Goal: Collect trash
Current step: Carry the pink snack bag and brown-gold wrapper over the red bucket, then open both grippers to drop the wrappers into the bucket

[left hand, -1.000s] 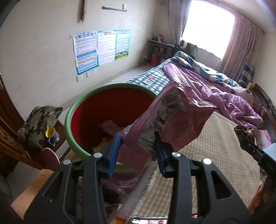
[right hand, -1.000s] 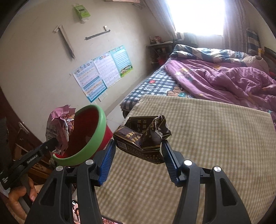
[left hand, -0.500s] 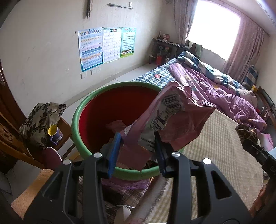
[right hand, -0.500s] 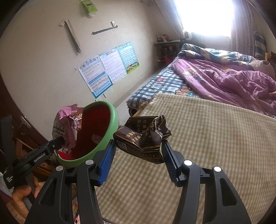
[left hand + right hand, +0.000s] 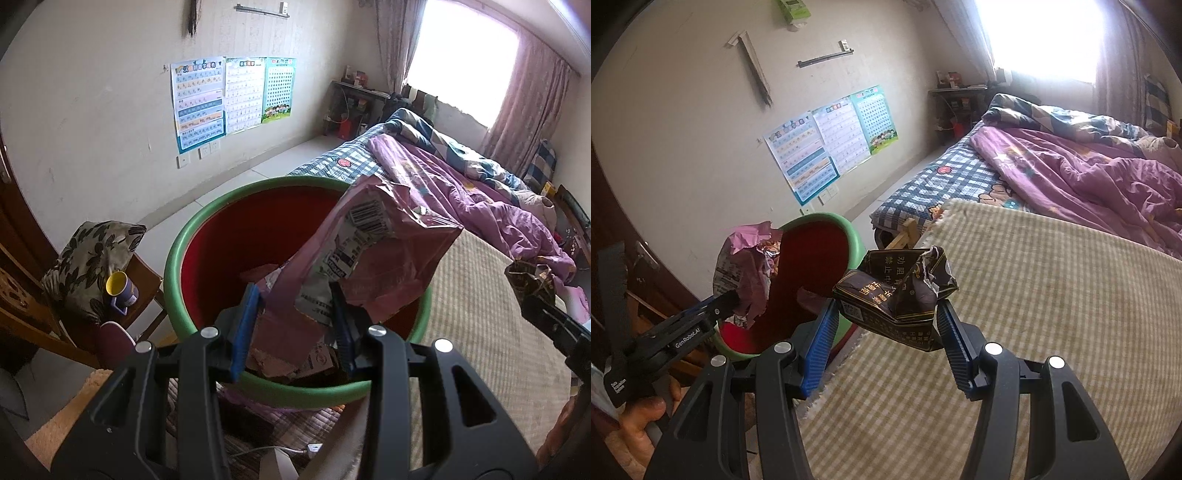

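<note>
Your left tool (image 5: 295,325) is clamped on a crumpled pink snack bag (image 5: 373,258), held over the open mouth of the red bin with the green rim (image 5: 177,243), where other scraps already lie. Your right tool (image 5: 886,325) grips a crushed dark cigarette pack (image 5: 894,291) between its blue pads, above the striped mat (image 5: 1052,314) just beside the bin.

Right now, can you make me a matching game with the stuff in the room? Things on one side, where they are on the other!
Things:
1. pink wrapper
2. dark crumpled pack
3. yellow cup
4. bin

Places:
A. in the right gripper
B. on the wooden chair
C. beside the bed
D. in the left gripper

Pairs: 1-D, 2-A, 3-B, 4-C
</note>
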### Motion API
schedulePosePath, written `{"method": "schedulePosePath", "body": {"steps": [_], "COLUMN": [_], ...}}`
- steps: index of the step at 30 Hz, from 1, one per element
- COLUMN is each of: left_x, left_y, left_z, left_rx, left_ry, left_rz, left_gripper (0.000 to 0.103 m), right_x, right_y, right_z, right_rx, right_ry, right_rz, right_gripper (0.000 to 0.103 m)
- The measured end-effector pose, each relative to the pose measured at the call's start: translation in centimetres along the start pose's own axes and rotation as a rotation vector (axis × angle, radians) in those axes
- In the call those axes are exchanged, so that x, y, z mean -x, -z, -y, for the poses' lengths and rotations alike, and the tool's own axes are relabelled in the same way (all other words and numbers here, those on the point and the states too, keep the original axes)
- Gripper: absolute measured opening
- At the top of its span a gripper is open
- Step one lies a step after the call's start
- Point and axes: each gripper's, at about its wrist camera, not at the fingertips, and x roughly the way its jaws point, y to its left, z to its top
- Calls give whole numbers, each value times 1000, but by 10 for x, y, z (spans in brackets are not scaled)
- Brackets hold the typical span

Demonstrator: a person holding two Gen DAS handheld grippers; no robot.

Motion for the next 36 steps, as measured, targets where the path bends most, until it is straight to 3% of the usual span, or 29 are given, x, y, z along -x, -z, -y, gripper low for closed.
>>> {"method": "schedulePosePath", "body": {"steps": [21, 36], "left_x": [-27, -42], "left_y": [-11, -9], "left_z": [-15, -18], "left_rx": [-11, -17], "left_ry": [-21, -49], "left_rz": [-26, -74], "left_gripper": [37, 37], "right_x": [-28, -47], "right_y": [-16, -32], "right_z": [-39, -66], "right_rx": [50, 114], "right_ry": [-25, -88], "right_rz": [16, 13], "right_gripper": [54, 54]}}
